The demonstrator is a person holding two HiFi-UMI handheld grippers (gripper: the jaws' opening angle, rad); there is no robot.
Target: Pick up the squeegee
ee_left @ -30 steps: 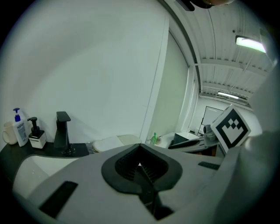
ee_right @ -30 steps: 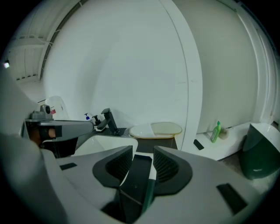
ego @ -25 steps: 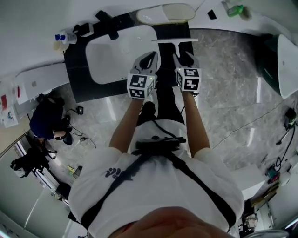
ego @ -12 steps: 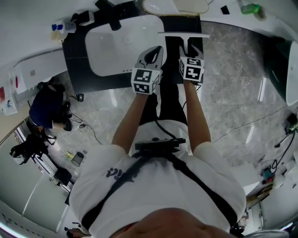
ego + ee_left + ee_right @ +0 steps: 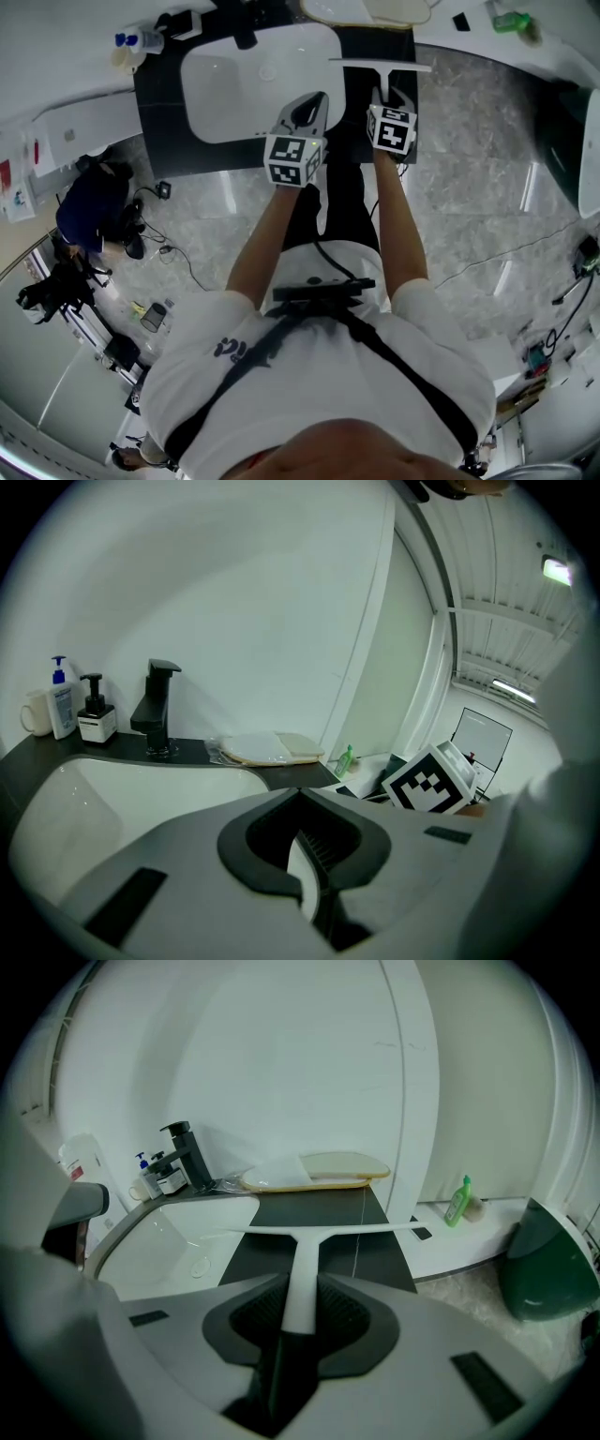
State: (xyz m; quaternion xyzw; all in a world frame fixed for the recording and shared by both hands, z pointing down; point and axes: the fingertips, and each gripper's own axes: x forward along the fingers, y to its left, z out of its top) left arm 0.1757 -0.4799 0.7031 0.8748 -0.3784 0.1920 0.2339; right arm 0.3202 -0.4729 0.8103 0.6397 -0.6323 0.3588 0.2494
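We find the squeegee (image 5: 302, 1251) lying flat on the dark countertop (image 5: 375, 1213), just to the right of the white sink (image 5: 253, 75). Its long axis is the handle, which runs straight away from us. The blade lies crosswise at the far end, so the whole thing reads as a T with its stem pointing back at us.

That stem lies directly between the jaws of the right gripper (image 5: 390, 96). The gripper points along the handle and tilts down onto it, so jaw line and handle line agree. The jaws are closing on the near end of the handle, and in the right gripper view we see no gap between the ribbed pads and the white sides, so we judge them to be pressing on it.

The squeegee itself rests on the counter, not yet lifted. We judge that a straight rise would keep the blade level.

The left gripper (image 5: 300, 794) hangs over the near rim of the sink, to the left of the handle and apart from it. Its jaws are together on nothing, so the right hand is plainly the nearer one.
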